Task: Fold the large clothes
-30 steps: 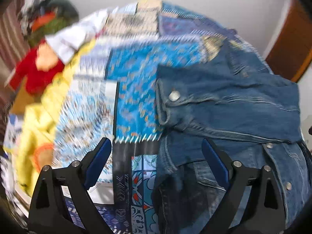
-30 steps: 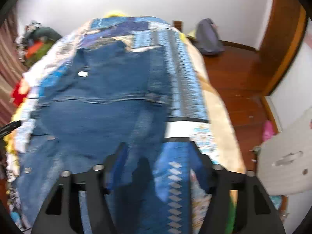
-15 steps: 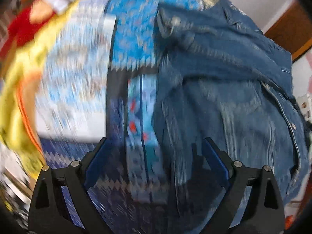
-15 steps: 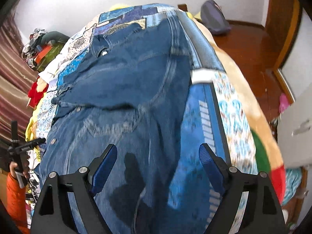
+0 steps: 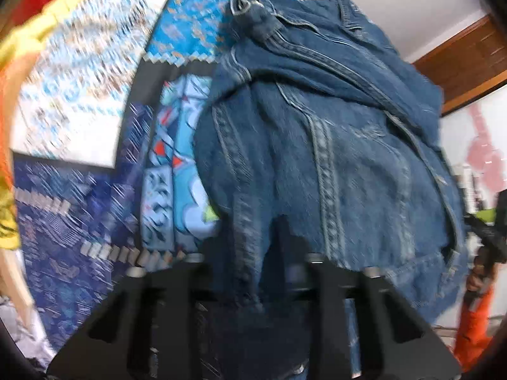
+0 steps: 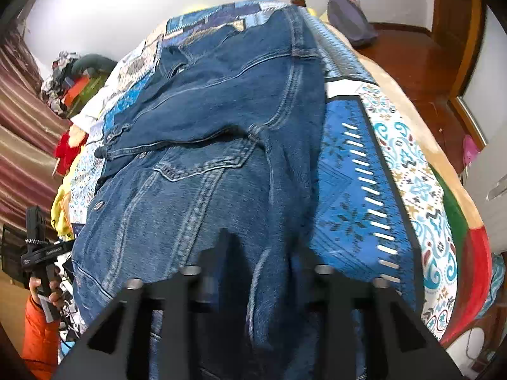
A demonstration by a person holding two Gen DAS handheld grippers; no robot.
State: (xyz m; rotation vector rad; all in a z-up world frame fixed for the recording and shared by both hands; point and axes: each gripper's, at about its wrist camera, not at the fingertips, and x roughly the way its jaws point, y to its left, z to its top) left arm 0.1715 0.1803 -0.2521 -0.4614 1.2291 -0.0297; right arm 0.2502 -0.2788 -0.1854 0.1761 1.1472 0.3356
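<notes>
Both grippers pinching denim jacket at near hem. Left gripper fingers closed on fabric at jacket's left edge, view blurred. Right gripper fingers closed on bunched hem near jacket's right side. Jacket spread on patchwork quilt on bed, sleeves folded across upper part, chest pocket flap visible. Wooden floor beside bed

White lettering on the left gripper is too small to read.
</notes>
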